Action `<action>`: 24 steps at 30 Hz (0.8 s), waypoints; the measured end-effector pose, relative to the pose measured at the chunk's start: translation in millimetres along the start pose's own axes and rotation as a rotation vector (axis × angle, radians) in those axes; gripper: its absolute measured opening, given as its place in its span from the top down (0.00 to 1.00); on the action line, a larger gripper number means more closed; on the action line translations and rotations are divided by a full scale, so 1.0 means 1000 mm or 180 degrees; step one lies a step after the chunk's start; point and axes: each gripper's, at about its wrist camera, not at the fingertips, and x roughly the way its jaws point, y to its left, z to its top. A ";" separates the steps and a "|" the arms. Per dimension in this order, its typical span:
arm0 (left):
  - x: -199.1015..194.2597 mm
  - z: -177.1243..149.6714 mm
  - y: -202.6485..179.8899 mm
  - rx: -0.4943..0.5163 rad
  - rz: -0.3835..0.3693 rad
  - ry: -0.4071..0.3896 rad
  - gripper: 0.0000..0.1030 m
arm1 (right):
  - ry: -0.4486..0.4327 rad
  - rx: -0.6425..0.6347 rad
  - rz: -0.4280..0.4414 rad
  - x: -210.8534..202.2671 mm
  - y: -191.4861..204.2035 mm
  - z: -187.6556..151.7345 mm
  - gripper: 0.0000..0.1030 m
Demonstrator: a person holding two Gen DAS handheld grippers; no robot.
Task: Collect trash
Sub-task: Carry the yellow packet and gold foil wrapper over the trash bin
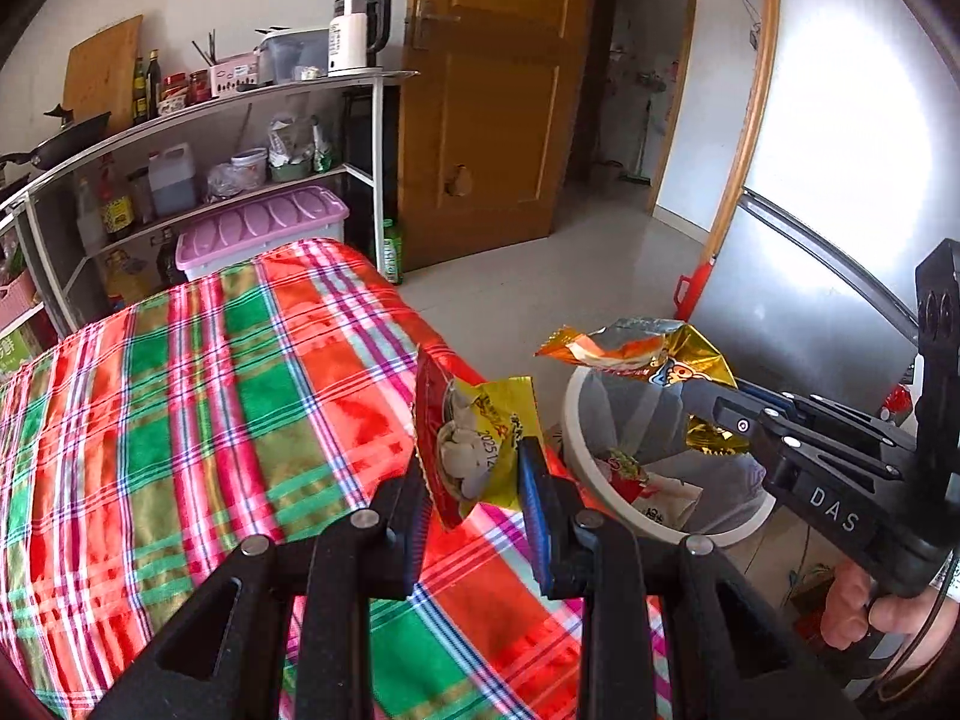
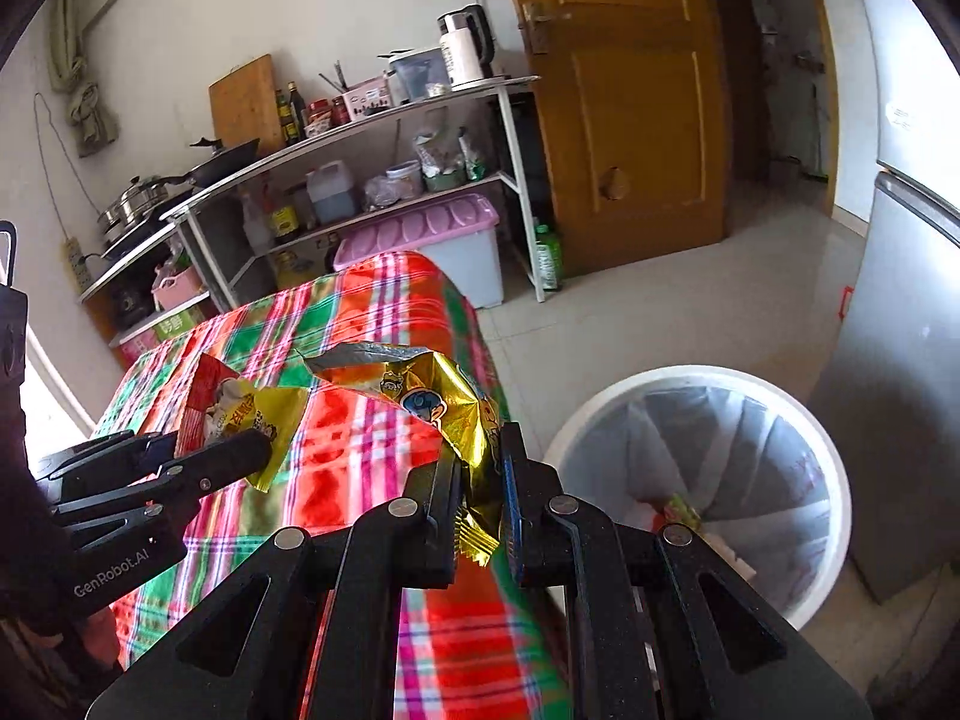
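You are clamping a crumpled gold foil wrapper (image 2: 456,414) in your right gripper (image 2: 480,510), a red-yellow snack packet (image 1: 474,444) in your left gripper (image 1: 474,492), both undropped, the white lined bin (image 2: 600,414) just right, already holding scraps.

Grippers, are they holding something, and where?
Left gripper pinches the red-and-yellow wrapper at its lower end; right gripper pinches the gold wrapper near its crimped end.

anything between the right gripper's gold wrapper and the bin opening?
Nothing. In the left wrist view the gold wrapper hangs in open air at the rim of the white bin, held by the right gripper.
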 end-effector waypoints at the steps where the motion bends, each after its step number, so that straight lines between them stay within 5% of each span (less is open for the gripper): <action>1: 0.003 0.002 -0.007 0.0037 -0.0032 0.0007 0.72 | -0.0023 0.0028 -0.0051 -0.005 -0.007 0.000 0.88; 8: 0.030 0.011 -0.053 0.0244 -0.0198 0.0096 0.72 | -0.0072 0.0248 -0.0441 -0.025 -0.059 -0.007 0.88; 24: 0.104 0.009 -0.116 0.0417 -0.0399 0.0556 0.72 | 0.0328 0.0558 -0.1049 -0.004 -0.143 -0.036 0.88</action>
